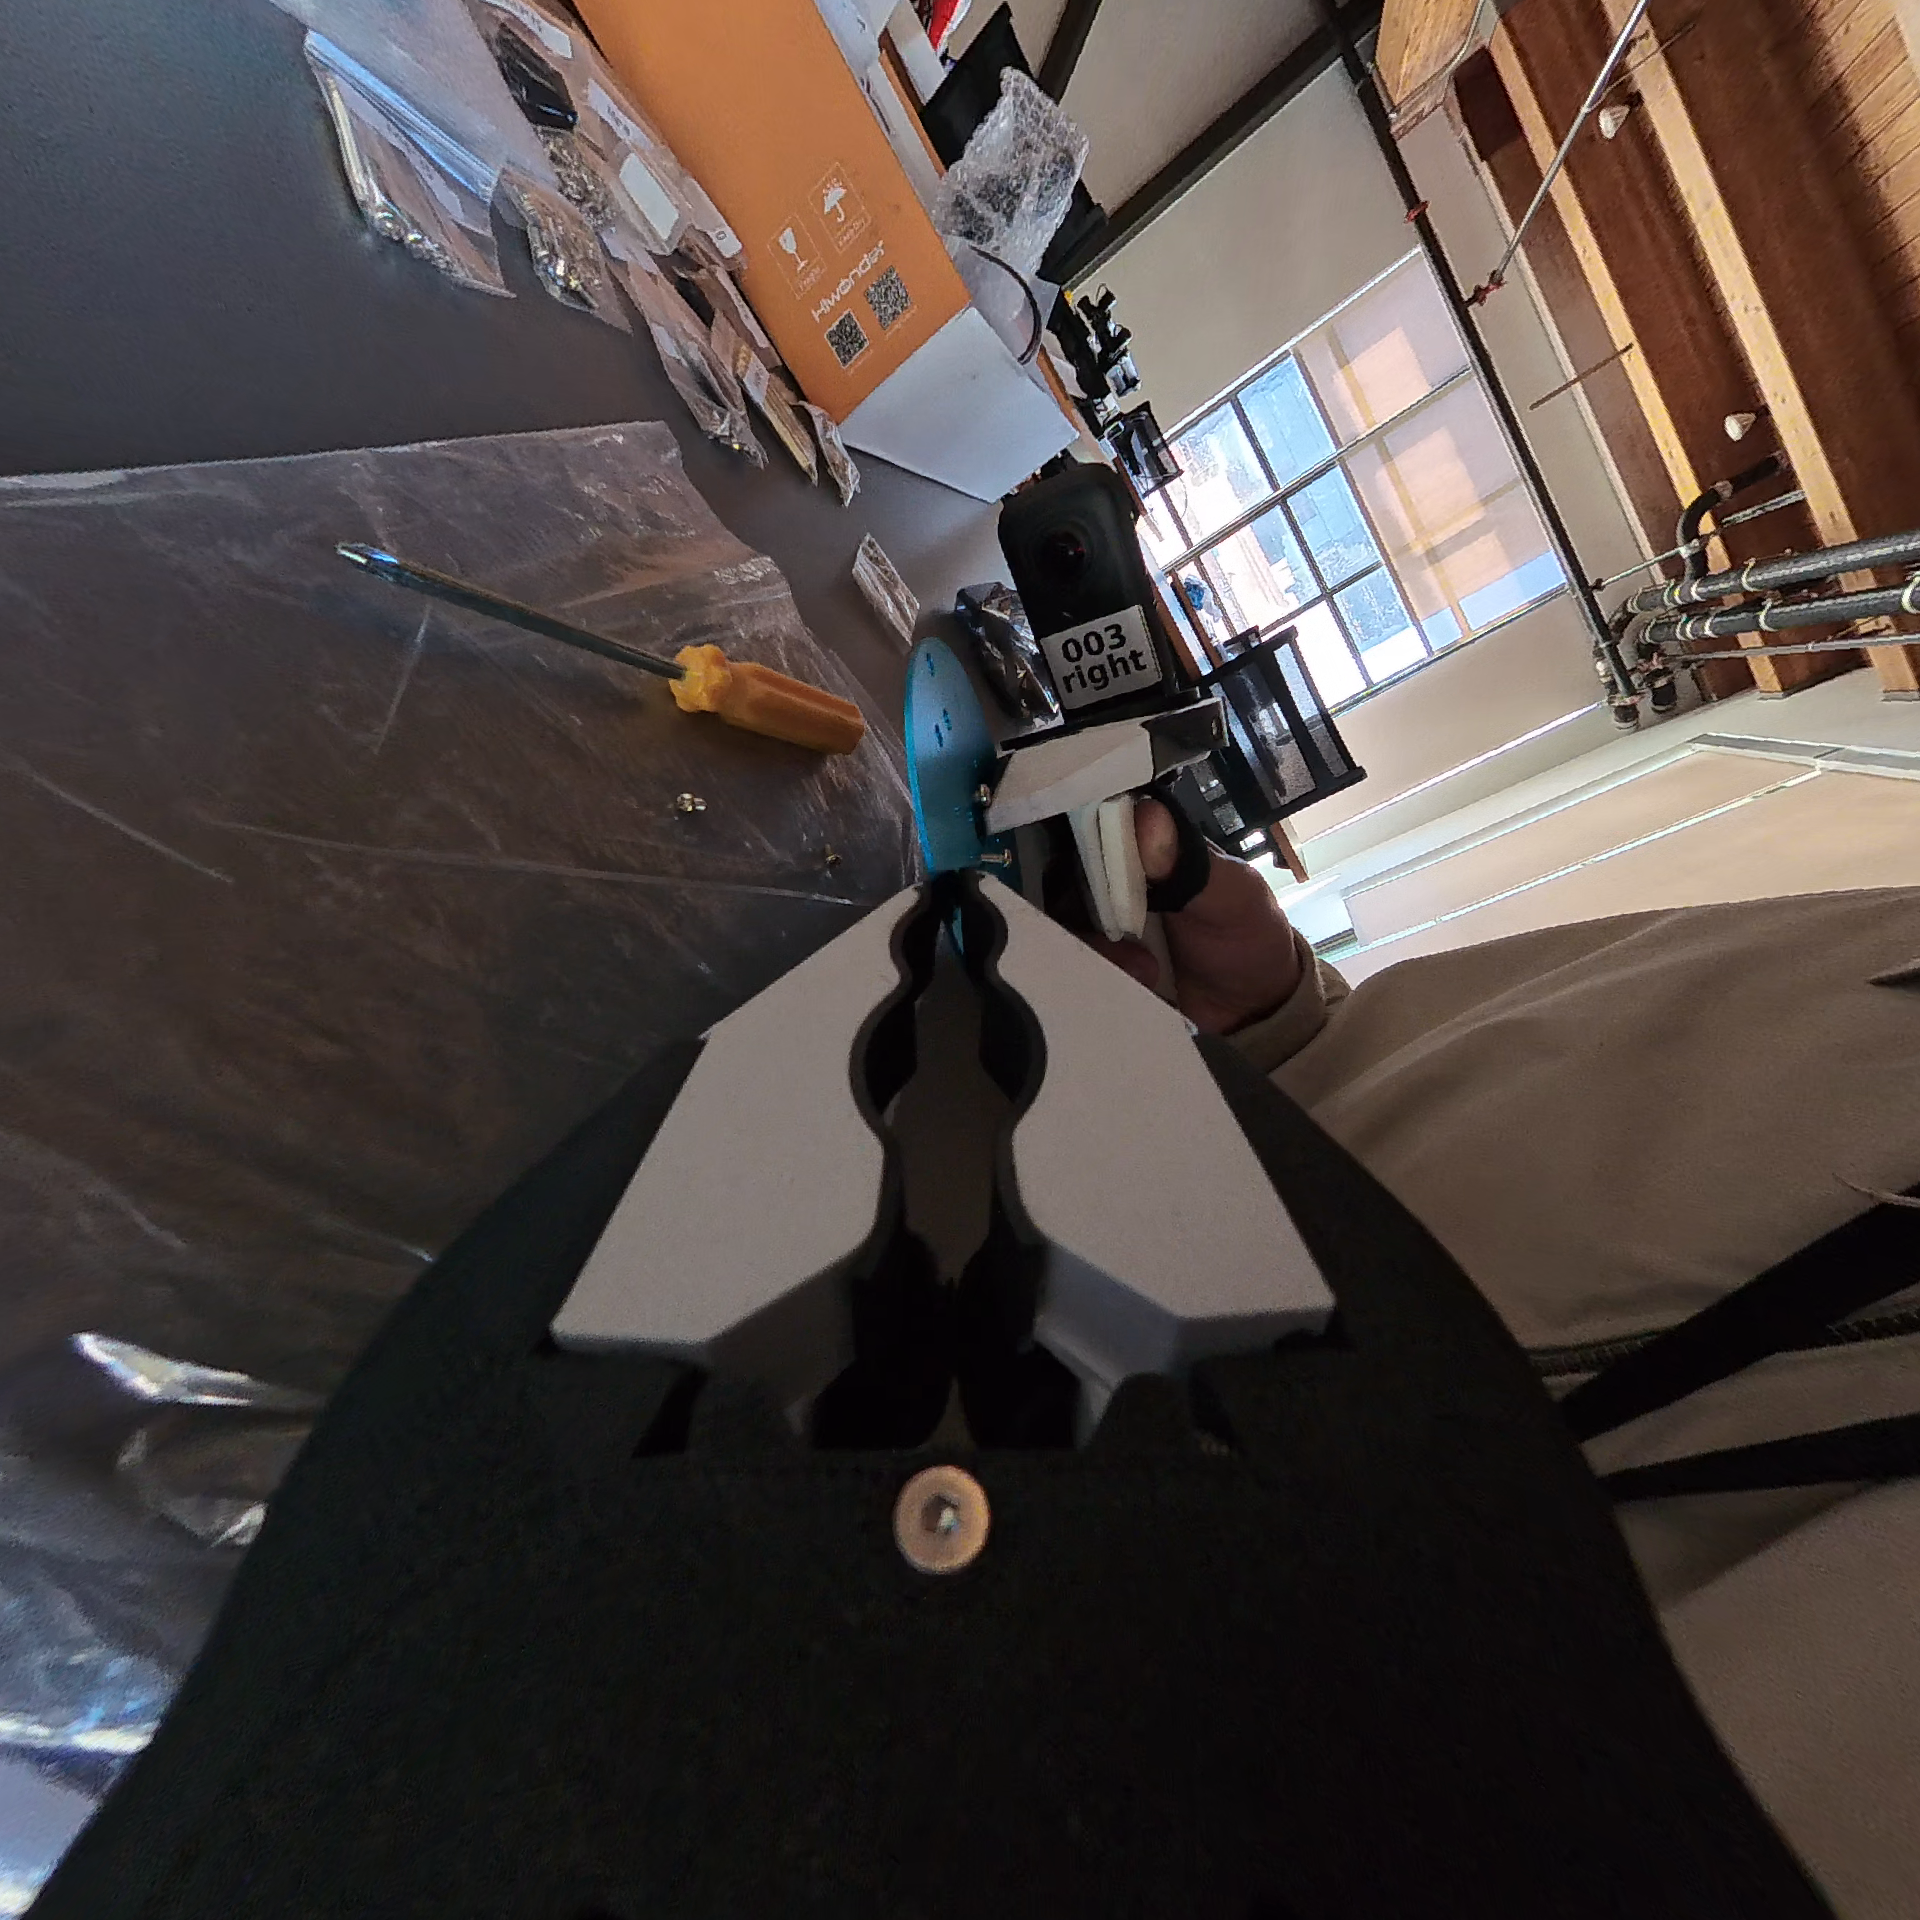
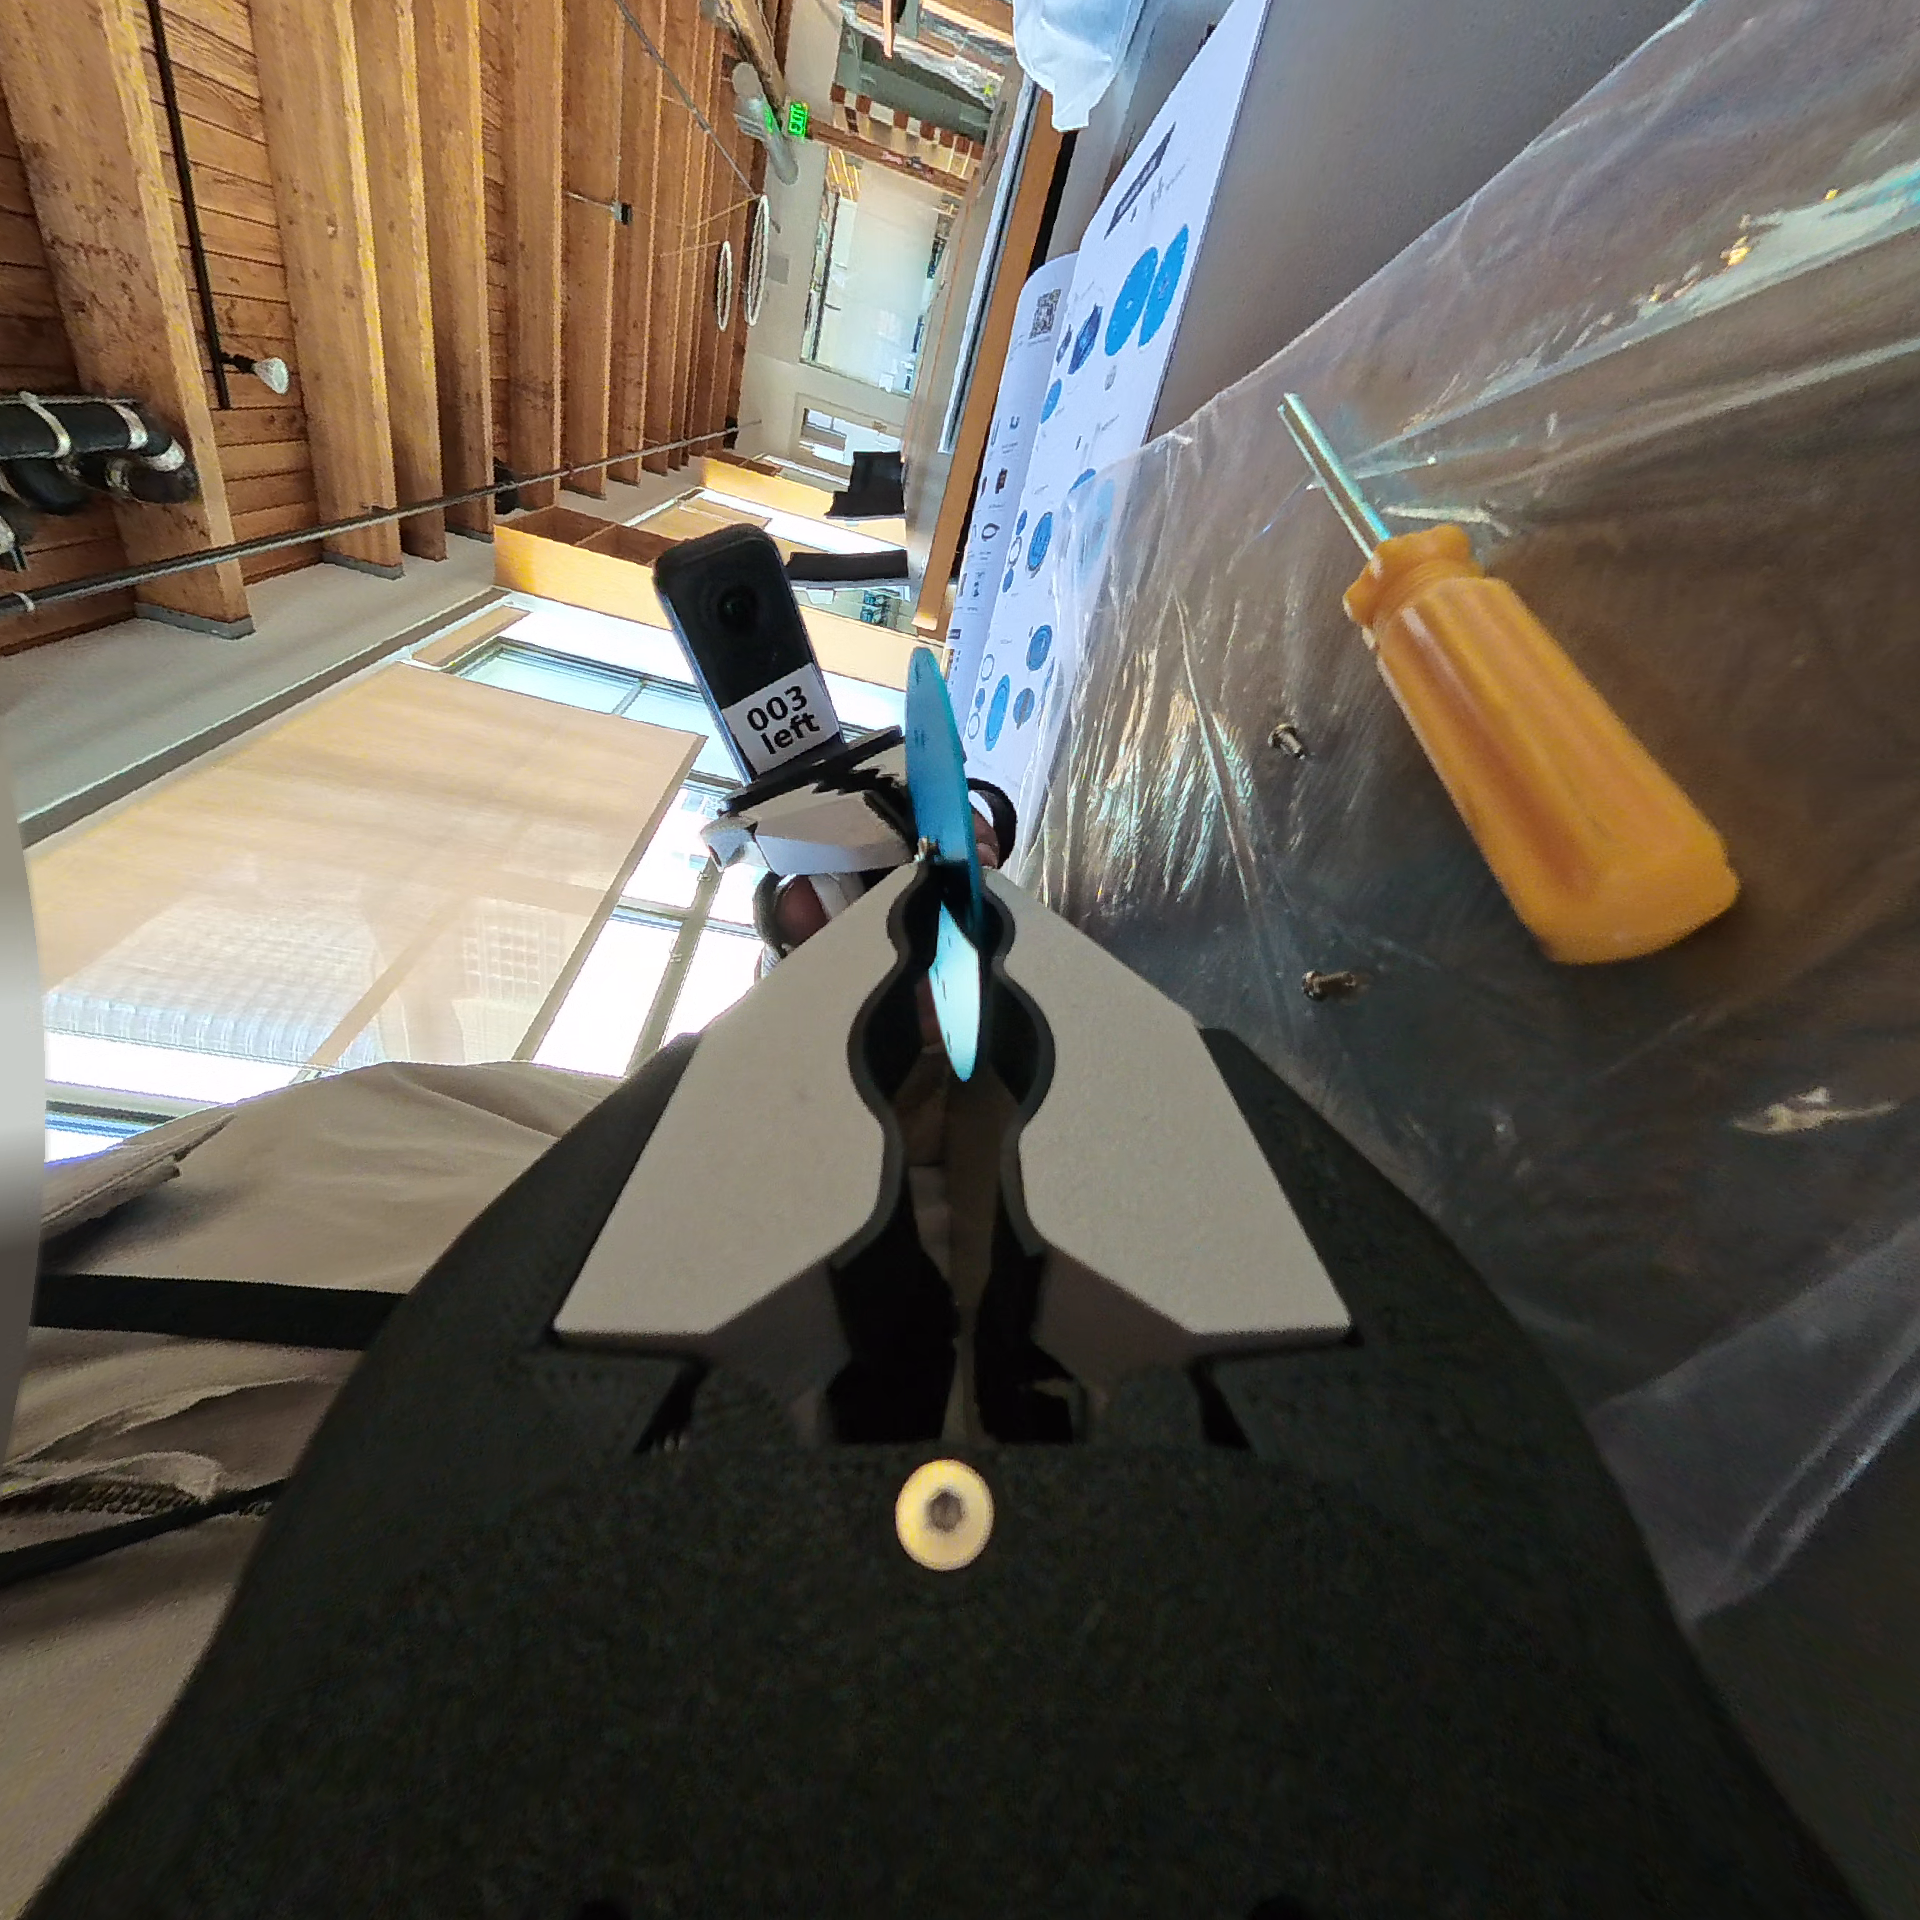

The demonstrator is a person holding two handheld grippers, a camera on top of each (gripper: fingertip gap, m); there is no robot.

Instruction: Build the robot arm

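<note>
A thin round blue plate [image 1: 940,748] with small holes is held on edge above the dark table, with a small screw sticking out of it near the grip. My left gripper [image 1: 951,896] is shut on its near rim. My right gripper [image 1: 1000,821] clamps the plate from the other side. In the right wrist view the blue plate [image 2: 935,769] runs between my right gripper's [image 2: 951,885] fingers, and the left gripper [image 2: 883,836] meets it from beyond. An orange-handled screwdriver [image 1: 764,698] [image 2: 1507,727] lies on a clear plastic sheet [image 1: 416,790], with two loose screws [image 2: 1285,738] beside it.
An orange and white box [image 1: 810,187] and several bags of small hardware [image 1: 561,229] lie at the table's far side. A printed sheet with blue part pictures [image 2: 1091,416] lies beyond the plastic. A person's beige sleeve [image 1: 1558,1091] is close on the right. Both grippers' tips are close together, under 4 cm apart. The orange-handled screwdriver [image 2: 1507,727] sits 9 centimetres or so from the ends of my right fingers.
</note>
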